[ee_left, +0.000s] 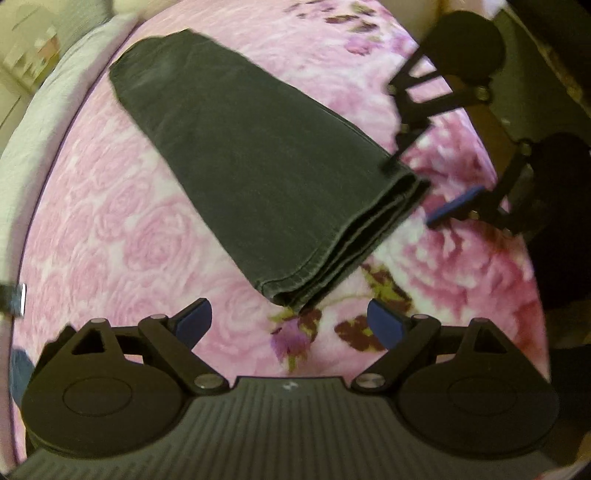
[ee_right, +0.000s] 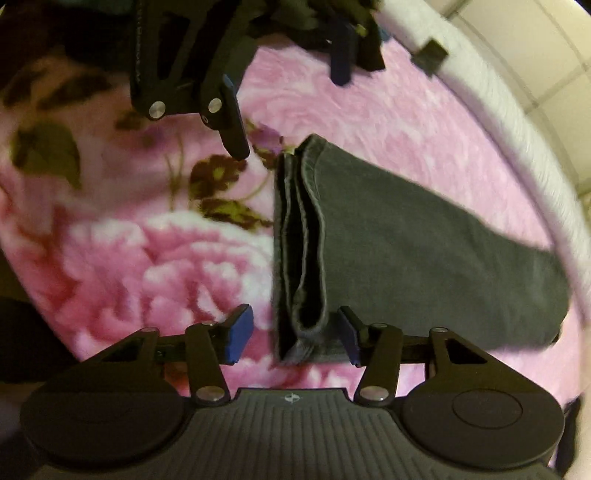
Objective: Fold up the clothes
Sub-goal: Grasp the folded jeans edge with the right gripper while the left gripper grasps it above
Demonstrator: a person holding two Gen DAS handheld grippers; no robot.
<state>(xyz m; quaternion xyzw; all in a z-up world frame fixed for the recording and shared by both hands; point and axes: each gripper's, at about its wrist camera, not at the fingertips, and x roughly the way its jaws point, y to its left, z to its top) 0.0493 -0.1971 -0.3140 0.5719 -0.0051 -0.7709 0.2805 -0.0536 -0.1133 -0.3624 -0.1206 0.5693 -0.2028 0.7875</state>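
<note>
A dark grey garment (ee_left: 236,155), folded into a long narrow stack, lies flat on the pink floral blanket (ee_left: 110,229). In the left wrist view my left gripper (ee_left: 290,325) is open, just short of the stack's near hemmed corner, holding nothing. My right gripper (ee_left: 421,188) is open at the stack's right corner, one finger on each side of it. In the right wrist view the layered hem end of the garment (ee_right: 406,240) sits between the blue pads of the open right gripper (ee_right: 294,336). The left gripper (ee_right: 288,88) hovers open above the blanket (ee_right: 369,96), beyond that end.
A white padded edge (ee_left: 33,122) borders the blanket on the far side, with a tiled wall (ee_right: 546,85) behind it. A small dark tag (ee_right: 430,55) lies on that edge. More dark cloth (ee_right: 317,14) is heaped behind the left gripper.
</note>
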